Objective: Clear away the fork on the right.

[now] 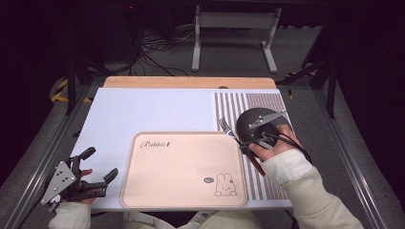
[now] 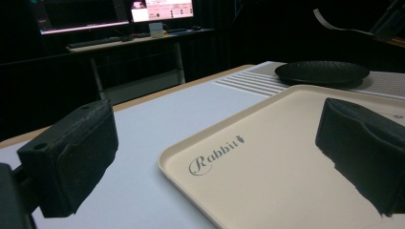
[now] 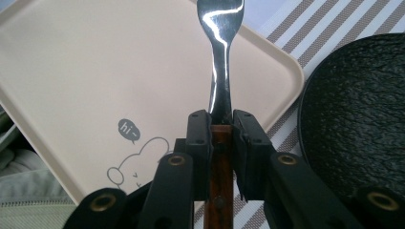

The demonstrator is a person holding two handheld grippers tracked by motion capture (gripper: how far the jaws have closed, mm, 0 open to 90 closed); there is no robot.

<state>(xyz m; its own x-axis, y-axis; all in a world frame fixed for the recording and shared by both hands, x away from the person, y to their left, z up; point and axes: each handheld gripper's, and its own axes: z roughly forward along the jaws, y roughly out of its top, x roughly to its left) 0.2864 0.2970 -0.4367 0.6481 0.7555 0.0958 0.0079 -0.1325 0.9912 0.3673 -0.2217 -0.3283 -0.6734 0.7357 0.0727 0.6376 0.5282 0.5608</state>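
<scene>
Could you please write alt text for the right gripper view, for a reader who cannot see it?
The right gripper is shut on a fork where its steel neck meets its wooden handle, the fork's head pointing up. Behind it lies a beige tray with a rabbit drawing, and a black textured plate sits to the right on a striped placemat.

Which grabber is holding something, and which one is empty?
The right gripper is holding something: its jaws pinch the wooden-handled fork. The left gripper is empty, its jaws wide apart beside the rabbit tray.
</scene>
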